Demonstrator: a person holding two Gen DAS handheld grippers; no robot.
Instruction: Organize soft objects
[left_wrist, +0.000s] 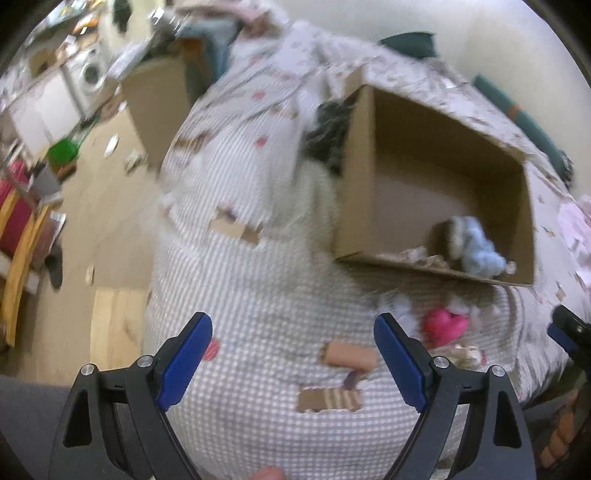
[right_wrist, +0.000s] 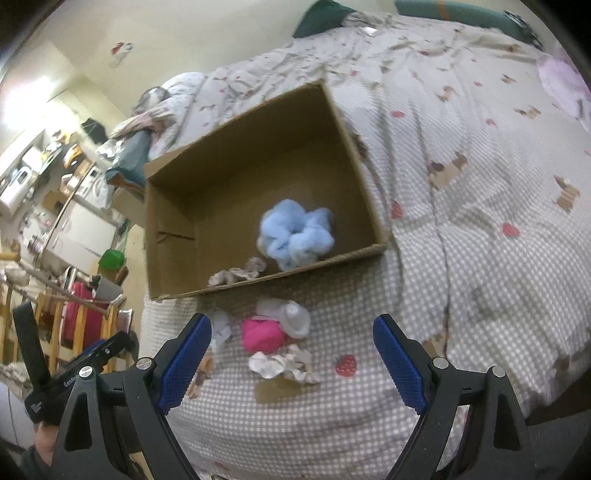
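Observation:
An open cardboard box (right_wrist: 177, 206) lies on the bed and holds a fluffy light-blue scrunchie (right_wrist: 295, 234) and a patterned beige scrunchie (right_wrist: 238, 274). In front of the box lie a pink soft object (right_wrist: 263, 334), a white one (right_wrist: 295, 317) and a pale patterned scrunchie (right_wrist: 284, 365). My right gripper (right_wrist: 291, 354) is open and empty just above them. My left gripper (left_wrist: 293, 358) is open and empty over the checked cover, left of the pink object (left_wrist: 445, 326). The box (left_wrist: 369, 177) and blue scrunchie (left_wrist: 480, 251) show there too.
The bed has a checked cover with bear and strawberry print (right_wrist: 480, 221). A dark furry thing (left_wrist: 328, 133) lies behind the box. The bed edge drops to a wooden floor (left_wrist: 110, 206) on the left, with a wooden chair (right_wrist: 74, 325) and clutter.

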